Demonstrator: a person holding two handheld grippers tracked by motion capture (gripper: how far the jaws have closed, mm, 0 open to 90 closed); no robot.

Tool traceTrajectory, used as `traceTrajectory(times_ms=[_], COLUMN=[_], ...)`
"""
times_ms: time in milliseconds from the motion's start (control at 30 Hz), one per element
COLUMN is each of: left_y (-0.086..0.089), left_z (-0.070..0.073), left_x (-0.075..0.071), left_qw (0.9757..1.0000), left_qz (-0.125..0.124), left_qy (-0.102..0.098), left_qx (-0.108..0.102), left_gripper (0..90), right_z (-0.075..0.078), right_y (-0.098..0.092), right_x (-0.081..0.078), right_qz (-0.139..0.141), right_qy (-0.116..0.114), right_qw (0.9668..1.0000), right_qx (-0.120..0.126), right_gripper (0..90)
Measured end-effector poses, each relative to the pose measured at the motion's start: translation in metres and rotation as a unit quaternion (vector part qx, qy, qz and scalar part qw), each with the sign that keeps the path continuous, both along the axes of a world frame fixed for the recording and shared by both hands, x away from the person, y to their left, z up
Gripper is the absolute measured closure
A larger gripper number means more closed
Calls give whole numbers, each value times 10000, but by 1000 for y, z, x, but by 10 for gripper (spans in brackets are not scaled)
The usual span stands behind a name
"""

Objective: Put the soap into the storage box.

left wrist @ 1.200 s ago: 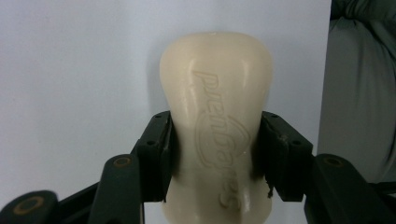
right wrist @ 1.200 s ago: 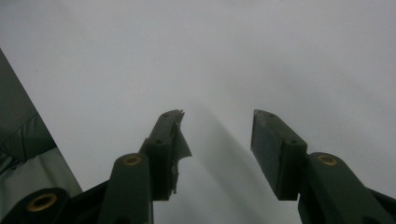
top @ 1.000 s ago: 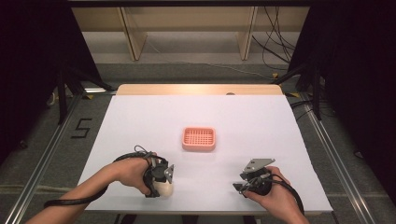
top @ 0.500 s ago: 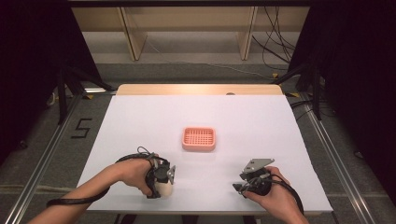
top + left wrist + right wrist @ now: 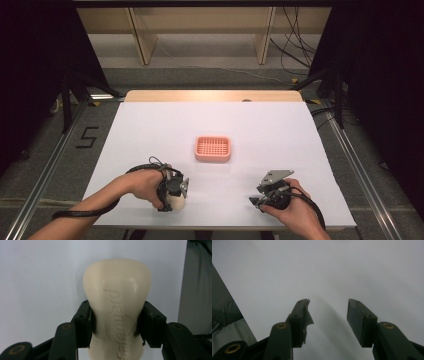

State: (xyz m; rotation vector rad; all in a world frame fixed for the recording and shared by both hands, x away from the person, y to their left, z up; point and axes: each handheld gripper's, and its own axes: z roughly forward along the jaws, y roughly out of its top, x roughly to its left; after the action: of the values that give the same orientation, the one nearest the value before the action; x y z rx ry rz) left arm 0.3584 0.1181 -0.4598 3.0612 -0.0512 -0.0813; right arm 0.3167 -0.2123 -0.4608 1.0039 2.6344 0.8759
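**A:** Nothing's shifted on the table since the earlier pics: both hands same spot, basket same spot. Only change: left gripper jaws have just been closing, w/ the soap bar between them.

**B:** So it's gripped now?

**A:** Yep. Left gripper view: both pads pressed on the bar's narrow waist, one per side. Cream bar, embossed lettering facing the cam, wide end pointing away from the jaws, white table behind it.

**B:** Where's that on the high view?

**A:** Near front edge, left of centre. Left gripper sits over the soap bar, pale end poking out under the hand.

**B:** Lifted or resting?

**A:** Can't tell.

**B:** Right side?

**A:** Right gripper jaws spread apart, nothing between, just bare table below. One pad looks torn at the edge. High view: right gripper near the front edge, right of centre, well apart from the soap.

**B:** Basket?

**A:** Pink basket mid-table, beyond both hands, closer to the left one, touching neither.
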Motion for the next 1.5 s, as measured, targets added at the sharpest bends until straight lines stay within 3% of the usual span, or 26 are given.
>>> traceTrajectory(times_ms=[633,967,1500], left_y=[-2,-7,-15], left_z=[19,27,30], left_x=[5,12,21], left_qw=[9992,9985,9977], left_qz=[-137,-210,-342], left_qy=[-305,-436,-500], left_qx=[-221,-268,-316], left_gripper=[495,495,495], right_z=[-1,-1,0], right_y=[1,-1,-4], right_x=[-1,0,-4], right_qz=[-131,-56,-138], right_qy=[-14,-86,-114], right_qw=[9999,9999,9998], right_qx=[96,83,99], right_gripper=[521,520,519])
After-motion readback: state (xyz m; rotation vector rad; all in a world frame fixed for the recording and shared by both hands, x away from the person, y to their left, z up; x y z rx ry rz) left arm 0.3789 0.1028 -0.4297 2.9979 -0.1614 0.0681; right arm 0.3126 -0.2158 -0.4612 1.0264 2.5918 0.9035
